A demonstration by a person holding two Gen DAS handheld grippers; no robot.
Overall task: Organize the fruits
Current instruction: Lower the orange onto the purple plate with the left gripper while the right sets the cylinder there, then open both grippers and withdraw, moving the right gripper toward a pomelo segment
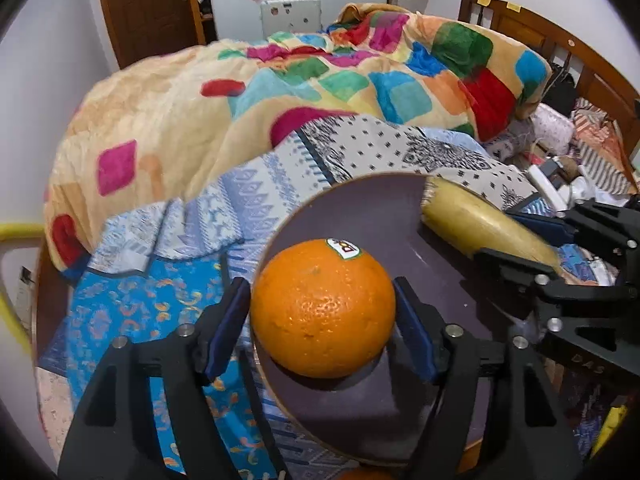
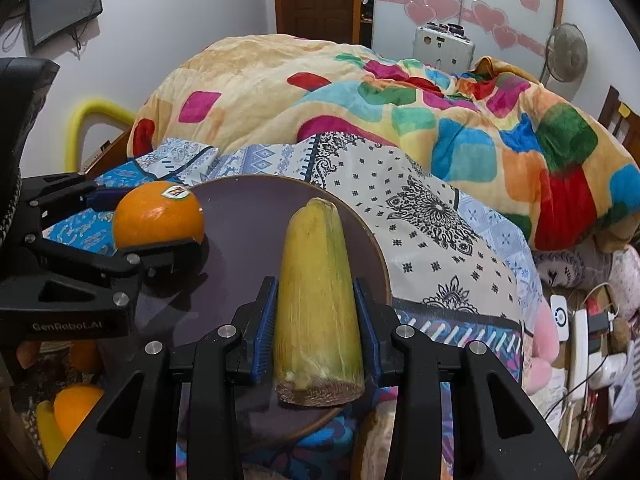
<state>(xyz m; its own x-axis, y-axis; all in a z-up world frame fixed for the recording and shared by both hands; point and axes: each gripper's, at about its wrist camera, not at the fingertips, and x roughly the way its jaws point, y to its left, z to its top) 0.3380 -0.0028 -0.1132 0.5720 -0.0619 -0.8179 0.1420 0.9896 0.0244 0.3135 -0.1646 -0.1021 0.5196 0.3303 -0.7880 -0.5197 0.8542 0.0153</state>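
A dark purple plate (image 1: pixel 372 208) lies on the patterned bed sheet; it also shows in the right wrist view (image 2: pixel 248 208). My left gripper (image 1: pixel 322 320) is shut on an orange (image 1: pixel 322 308) with a sticker, held just over the plate's near left part. The orange also shows in the right wrist view (image 2: pixel 156 216). My right gripper (image 2: pixel 316 332) is shut on a yellow corn cob in its husk (image 2: pixel 316 292), held over the plate's right side. The cob (image 1: pixel 480 220) and right gripper (image 1: pixel 560 256) show at the right of the left wrist view.
A colourful blanket (image 1: pixel 320 80) is heaped on the bed behind the plate. More oranges (image 2: pixel 76 400) lie low at the left in the right wrist view. Clutter and cables (image 2: pixel 592 328) lie at the right. A wooden headboard (image 1: pixel 540 36) stands at the far right.
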